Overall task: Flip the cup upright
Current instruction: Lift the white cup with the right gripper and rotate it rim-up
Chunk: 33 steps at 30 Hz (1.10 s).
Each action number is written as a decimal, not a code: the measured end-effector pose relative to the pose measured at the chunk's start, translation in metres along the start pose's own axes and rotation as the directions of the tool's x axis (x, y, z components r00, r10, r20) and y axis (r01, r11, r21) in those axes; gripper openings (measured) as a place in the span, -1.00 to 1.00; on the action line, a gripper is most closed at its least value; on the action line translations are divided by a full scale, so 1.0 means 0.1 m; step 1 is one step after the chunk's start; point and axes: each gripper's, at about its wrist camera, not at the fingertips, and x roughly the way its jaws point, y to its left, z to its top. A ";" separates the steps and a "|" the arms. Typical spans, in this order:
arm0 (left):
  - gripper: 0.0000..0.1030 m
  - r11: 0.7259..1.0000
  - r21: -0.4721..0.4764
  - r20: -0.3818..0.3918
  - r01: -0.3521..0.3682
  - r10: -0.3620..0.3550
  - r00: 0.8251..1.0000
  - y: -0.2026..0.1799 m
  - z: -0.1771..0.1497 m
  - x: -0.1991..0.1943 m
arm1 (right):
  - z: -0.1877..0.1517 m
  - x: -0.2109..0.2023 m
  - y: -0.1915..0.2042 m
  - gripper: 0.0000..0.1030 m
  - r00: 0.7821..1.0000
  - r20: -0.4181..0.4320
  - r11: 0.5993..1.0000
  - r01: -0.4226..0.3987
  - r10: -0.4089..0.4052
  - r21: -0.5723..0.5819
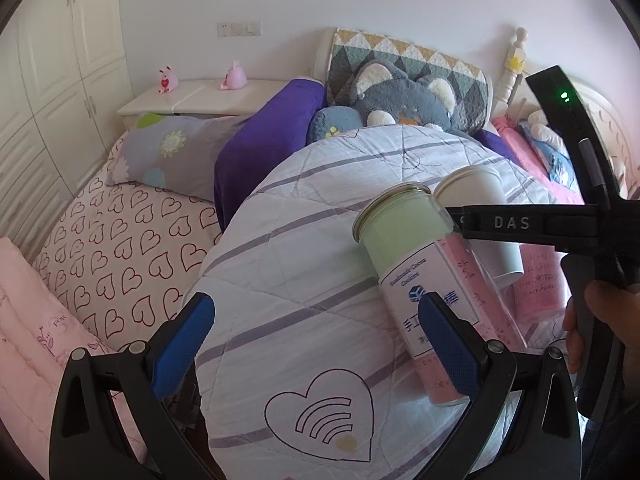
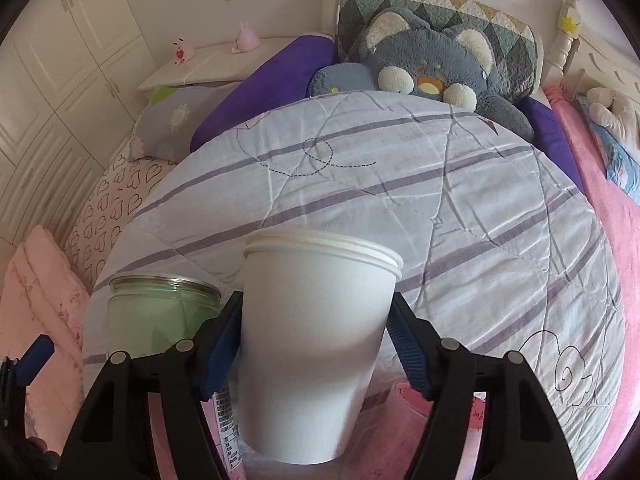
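The right gripper (image 2: 312, 344) reaches level over the bed, its blue pads squeezing the white cup (image 2: 316, 320) at mid-wall, rim pointing away, with a jar (image 2: 160, 312) just to its left, striped quilt (image 2: 440, 200) beyond, while the left gripper (image 1: 316, 348) hangs spread wide, holding nothing.

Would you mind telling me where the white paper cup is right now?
The white paper cup sits centre-frame in the right wrist view, held between the right gripper's fingers above the striped quilt, just right of the glass jar.
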 end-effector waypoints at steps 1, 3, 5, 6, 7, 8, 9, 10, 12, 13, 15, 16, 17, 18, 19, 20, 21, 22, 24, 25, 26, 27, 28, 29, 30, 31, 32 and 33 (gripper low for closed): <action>1.00 1.000 -0.001 -0.001 0.001 -0.001 1.000 0.00 0.00 0.00 | 0.00 -0.02 0.00 0.36 1.000 0.008 1.000 -0.004 0.004 0.001; 1.00 1.000 -0.006 0.004 -0.003 0.003 1.000 0.01 0.00 -0.02 | 0.00 -0.11 -0.02 0.36 0.999 0.038 1.000 -0.015 0.015 0.008; 1.00 1.000 -0.006 0.005 -0.005 0.005 1.000 0.00 -0.01 -0.04 | 0.01 -0.20 -0.03 0.35 0.998 0.064 1.000 -0.017 0.016 0.012; 1.00 1.000 -0.007 0.006 -0.005 0.005 1.000 0.00 -0.01 -0.04 | 0.02 -0.26 -0.04 0.35 0.996 0.082 1.000 -0.017 0.016 0.015; 1.00 1.000 -0.005 0.005 -0.007 0.007 1.000 0.00 -0.01 -0.05 | 0.02 -0.32 -0.05 0.35 0.995 0.094 1.000 -0.017 0.015 0.016; 1.00 1.000 -0.002 0.002 -0.007 0.007 1.000 -0.01 -0.02 -0.06 | 0.02 -0.36 -0.06 0.34 0.994 0.104 1.000 -0.020 0.018 0.018; 1.00 1.000 0.002 0.001 -0.005 0.005 1.000 -0.03 -0.03 -0.07 | 0.02 -0.43 -0.07 0.34 0.993 0.117 0.999 -0.027 0.024 0.023; 1.00 1.000 0.006 0.003 -0.004 0.004 1.000 -0.04 -0.05 -0.09 | 0.01 -0.48 -0.08 0.34 0.992 0.123 0.999 -0.027 0.023 0.024; 1.00 1.000 0.014 0.012 -0.007 0.007 1.000 -0.07 -0.07 -0.16 | -0.01 -0.60 -0.10 0.34 0.989 0.142 0.999 -0.037 0.032 0.028; 1.00 1.000 0.017 0.017 -0.007 0.007 1.000 -0.09 -0.09 -0.19 | -0.02 -0.64 -0.13 0.34 0.988 0.148 0.999 -0.042 0.037 0.030; 1.00 1.000 0.022 0.027 -0.006 0.006 1.000 -0.11 -0.12 -0.26 | -0.07 -0.76 -0.16 0.34 0.985 0.163 0.998 -0.058 0.052 0.035; 1.00 1.000 0.024 0.033 -0.008 0.007 0.999 -0.13 -0.14 -0.30 | -0.10 -0.81 -0.17 0.34 0.984 0.168 0.997 -0.066 0.059 0.037; 1.00 1.000 0.026 0.035 -0.010 0.009 0.999 -0.13 -0.15 -0.33 | -0.14 -0.89 -0.17 0.34 0.982 0.177 0.997 -0.073 0.066 0.036; 1.00 1.000 0.028 0.038 -0.009 0.008 0.999 -0.14 -0.17 -0.37 | -0.18 -0.95 -0.19 0.34 0.980 0.186 0.996 -0.082 0.074 0.033; 1.00 1.000 0.028 0.043 -0.008 0.007 0.999 -0.15 -0.19 -0.41 | -0.23 -1.02 -0.20 0.34 0.978 0.189 0.995 -0.090 0.082 0.032; 1.00 0.999 0.030 0.048 -0.012 0.010 0.999 -0.15 -0.22 -0.46 | -0.29 -1.10 -0.21 0.34 0.977 0.195 0.995 -0.098 0.090 0.030; 1.00 0.999 0.035 0.055 -0.014 0.012 0.998 -0.16 -0.24 -0.51 | -0.35 -1.17 -0.22 0.34 0.975 0.201 0.994 -0.105 0.097 0.028; 1.00 0.999 0.041 0.061 -0.015 0.013 0.998 -0.16 -0.28 -0.57 | -0.42 -1.25 -0.22 0.34 0.974 0.203 0.993 -0.112 0.105 0.025; 1.00 0.999 0.042 0.064 -0.018 0.016 0.998 -0.15 -0.35 -0.69 | -0.56 -1.36 -0.21 0.34 0.970 0.203 0.990 -0.143 0.136 0.017; 1.00 0.999 0.041 0.064 -0.012 0.009 0.998 -0.13 -0.39 -0.76 | -0.64 -1.40 -0.20 0.34 0.969 0.197 0.987 -0.157 0.151 0.015; 1.00 0.999 0.042 0.060 -0.005 0.003 0.998 -0.11 -0.43 -0.82 | -0.73 -1.42 -0.17 0.34 0.968 0.187 0.985 -0.170 0.165 0.010; 1.00 0.999 0.044 0.057 -0.009 0.007 0.998 -0.10 -0.47 -0.87 | -0.81 -1.42 -0.16 0.34 0.968 0.174 0.983 -0.186 0.182 0.008; 1.00 0.999 0.048 0.056 -0.022 0.020 0.998 -0.10 -0.52 -0.92 | -0.89 -1.41 -0.15 0.34 0.967 0.157 0.978 -0.207 0.203 0.011; 1.00 0.998 0.053 0.057 -0.033 0.030 0.998 -0.09 -0.57 -0.96 | -0.98 -1.38 -0.12 0.34 0.966 0.134 0.974 -0.225 0.222 0.010; 1.00 0.998 0.057 0.062 -0.039 0.035 0.997 -0.09 -0.61 -1.00 | -1.06 -1.34 -0.10 0.35 0.965 0.112 0.971 -0.240 0.238 0.012; 1.00 0.997 0.061 0.063 -0.044 0.040 0.997 -0.10 -0.66 -1.03 | -1.13 -1.31 -0.10 0.35 0.962 0.096 0.966 -0.259 0.256 0.020; 1.00 0.997 0.064 0.059 -0.043 0.040 0.997 -0.10 -0.71 -1.06 | -1.21 -1.27 -0.09 0.35 0.959 0.078 0.961 -0.276 0.273 0.027; 1.00 0.997 0.066 0.046 -0.028 0.025 0.999 -0.10 -0.76 -1.07 | -1.30 -1.23 -0.08 0.35 0.957 0.056 0.957 -0.288 0.286 0.033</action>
